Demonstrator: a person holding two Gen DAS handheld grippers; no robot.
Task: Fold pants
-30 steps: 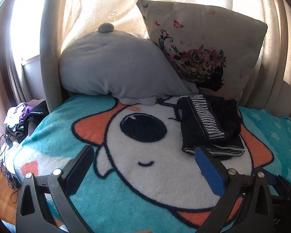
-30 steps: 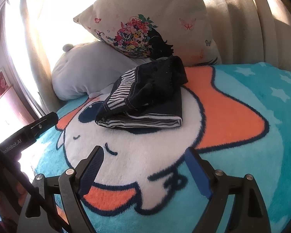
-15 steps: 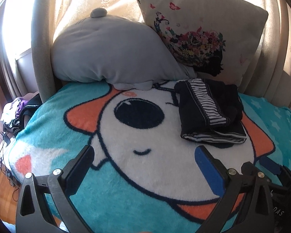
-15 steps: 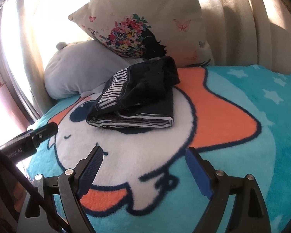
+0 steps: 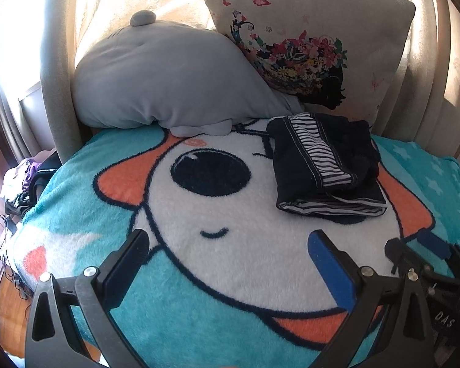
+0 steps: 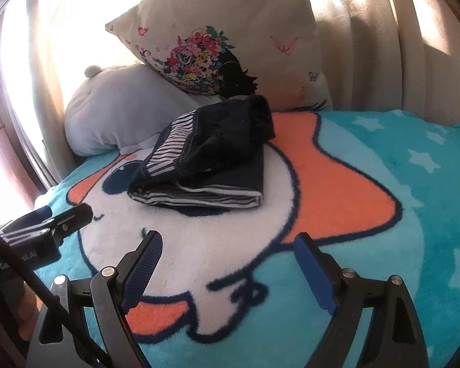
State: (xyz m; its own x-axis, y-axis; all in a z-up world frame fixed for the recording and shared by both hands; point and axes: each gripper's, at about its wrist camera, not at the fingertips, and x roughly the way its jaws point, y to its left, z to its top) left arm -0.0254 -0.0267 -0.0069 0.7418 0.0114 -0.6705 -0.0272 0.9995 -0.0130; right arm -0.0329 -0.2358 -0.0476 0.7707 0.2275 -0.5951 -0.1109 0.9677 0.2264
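Note:
The dark navy pants (image 5: pixel 325 165) with striped trim lie folded in a compact stack on the cartoon blanket (image 5: pixel 230 245), near the pillows; they also show in the right wrist view (image 6: pixel 205 159). My left gripper (image 5: pixel 230 245) is open and empty, held above the blanket in front of the pants. My right gripper (image 6: pixel 228 251) is open and empty, also short of the pants. The right gripper shows at the left wrist view's lower right (image 5: pixel 426 254). The left gripper shows at the right wrist view's left edge (image 6: pixel 61 220).
A grey plush pillow (image 5: pixel 168 82) and a floral cushion (image 5: pixel 306 40) lean against the padded headboard and curtains. A heap of clothes (image 5: pixel 27 181) lies off the bed's left side. The blanket (image 6: pixel 383 202) covers the whole bed.
Both grippers have drawn back and shifted slightly; the folded pants sit a little farther away in both views. The pants have not moved on the blanket.

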